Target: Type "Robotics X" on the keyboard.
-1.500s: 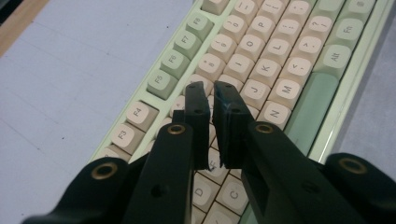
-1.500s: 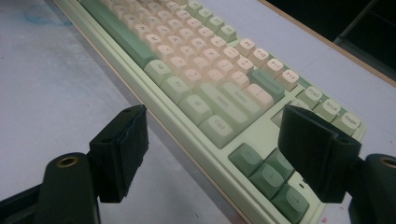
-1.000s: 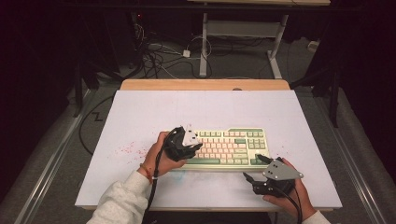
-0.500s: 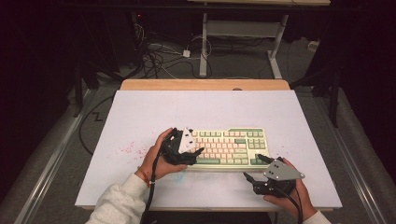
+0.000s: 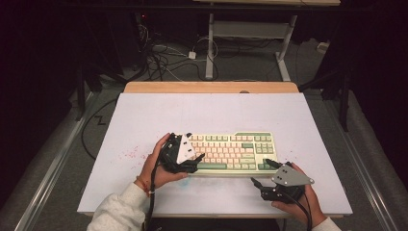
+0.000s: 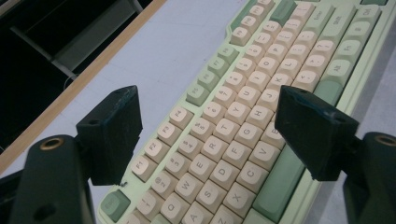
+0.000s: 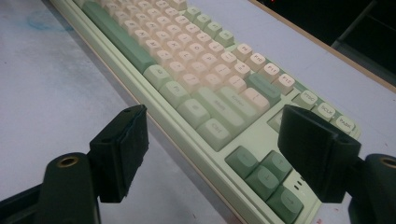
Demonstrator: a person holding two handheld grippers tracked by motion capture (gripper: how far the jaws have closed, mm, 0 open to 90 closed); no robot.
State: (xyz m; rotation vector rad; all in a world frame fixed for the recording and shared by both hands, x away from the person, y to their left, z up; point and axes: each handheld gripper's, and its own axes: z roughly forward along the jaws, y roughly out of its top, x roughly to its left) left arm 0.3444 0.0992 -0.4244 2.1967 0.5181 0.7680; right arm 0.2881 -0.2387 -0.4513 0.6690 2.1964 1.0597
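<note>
The keyboard lies low and centre on the white table. The left hand-held gripper hovers over its left end, its jaws just having spread wide with nothing gripped. The right hand-held gripper waits agape and empty at the keyboard's lower right corner.

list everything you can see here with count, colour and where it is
keyboard: one, pale green case with cream and green keys, near middle of the table toward the person
table: one, white top with a wooden far edge, some red specks at its left front
cables: several, dark and white, on the floor behind the table
desk frame: one, white legs, on the floor at the back
left gripper: one, black with a grey plate, over the keyboard's left end, jaws just opened wide, nothing between them
right gripper: one, black with a grey plate, by the keyboard's right front corner, jaws open
hands: two, sleeves pale, at the front edge
</note>
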